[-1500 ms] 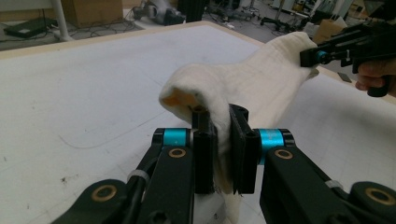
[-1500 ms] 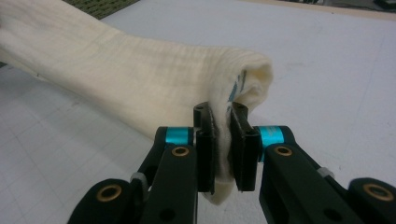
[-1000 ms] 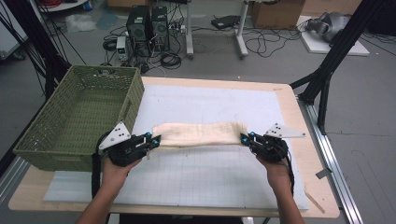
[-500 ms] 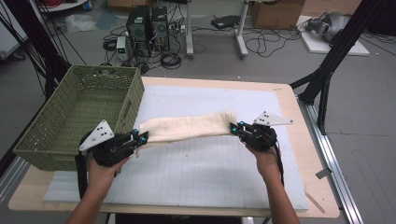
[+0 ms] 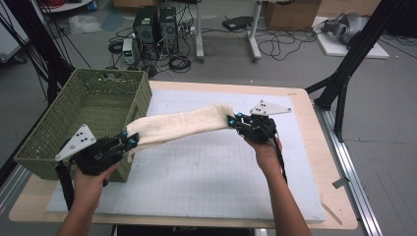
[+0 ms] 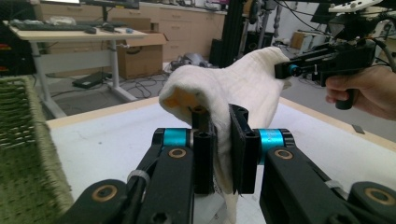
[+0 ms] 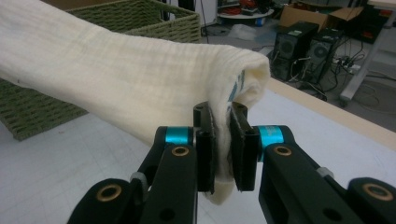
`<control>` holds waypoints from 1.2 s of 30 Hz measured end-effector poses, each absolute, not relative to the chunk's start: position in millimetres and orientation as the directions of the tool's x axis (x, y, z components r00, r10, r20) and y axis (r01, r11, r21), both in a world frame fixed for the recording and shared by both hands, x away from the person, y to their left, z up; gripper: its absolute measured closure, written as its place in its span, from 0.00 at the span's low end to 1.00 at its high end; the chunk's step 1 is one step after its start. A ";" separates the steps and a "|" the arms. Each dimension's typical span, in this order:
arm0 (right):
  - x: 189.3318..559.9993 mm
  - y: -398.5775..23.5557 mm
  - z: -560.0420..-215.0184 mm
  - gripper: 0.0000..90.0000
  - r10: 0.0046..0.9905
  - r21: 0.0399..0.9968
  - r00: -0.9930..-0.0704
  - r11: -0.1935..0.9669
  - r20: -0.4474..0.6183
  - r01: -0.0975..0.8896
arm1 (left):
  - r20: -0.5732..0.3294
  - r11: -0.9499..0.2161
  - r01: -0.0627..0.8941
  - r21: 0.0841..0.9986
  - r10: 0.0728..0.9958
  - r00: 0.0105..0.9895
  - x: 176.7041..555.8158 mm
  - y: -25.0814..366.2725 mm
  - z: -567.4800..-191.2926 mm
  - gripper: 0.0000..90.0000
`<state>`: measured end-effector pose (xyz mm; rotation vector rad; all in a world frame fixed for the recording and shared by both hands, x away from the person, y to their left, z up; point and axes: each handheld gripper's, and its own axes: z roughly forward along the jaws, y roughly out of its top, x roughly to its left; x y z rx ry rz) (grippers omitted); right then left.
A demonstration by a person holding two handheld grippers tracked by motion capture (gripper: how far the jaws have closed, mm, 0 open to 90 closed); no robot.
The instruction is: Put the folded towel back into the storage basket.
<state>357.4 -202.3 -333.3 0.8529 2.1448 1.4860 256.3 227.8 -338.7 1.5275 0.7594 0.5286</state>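
A folded cream cloth [image 5: 179, 124] hangs stretched in the air between my two grippers, above the white mat. My left gripper [image 5: 129, 141] is shut on its left end, next to the near right corner of the green wicker basket [image 5: 69, 132]. My right gripper [image 5: 232, 119] is shut on the other end, higher over the mat. In the left gripper view the cloth [image 6: 224, 93] is pinched between the jaws and runs off to the right gripper [image 6: 286, 70]. In the right gripper view the folded end [image 7: 140, 79] bunches between the pads, with the basket [image 7: 140, 18] behind it.
The white gridded mat [image 5: 206, 172] covers most of the wooden table [image 5: 314, 128]. The basket stands at the table's left edge. A black frame leg [image 5: 344, 78] rises by the far right corner. Computers and cables lie on the floor beyond.
Both grippers have lifted the cloth off the mat and carried it left towards the basket. The left end now sits by the basket's corner, and the right end is raised.
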 end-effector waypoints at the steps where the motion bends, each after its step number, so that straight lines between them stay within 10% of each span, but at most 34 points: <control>1: 359.2 -199.4 -332.1 0.91 0.672 0.934 -0.740 0.249 0.025 0.257 | -0.111 0.011 0.151 0.988 0.734 0.670 255.5 230.1 -338.3 0.90; 36: 428.1 -79.7 -270.6 0.91 0.596 0.943 -0.801 0.300 -0.065 0.146 | -0.082 0.042 0.086 0.995 0.836 0.543 225.7 291.7 -324.6 0.90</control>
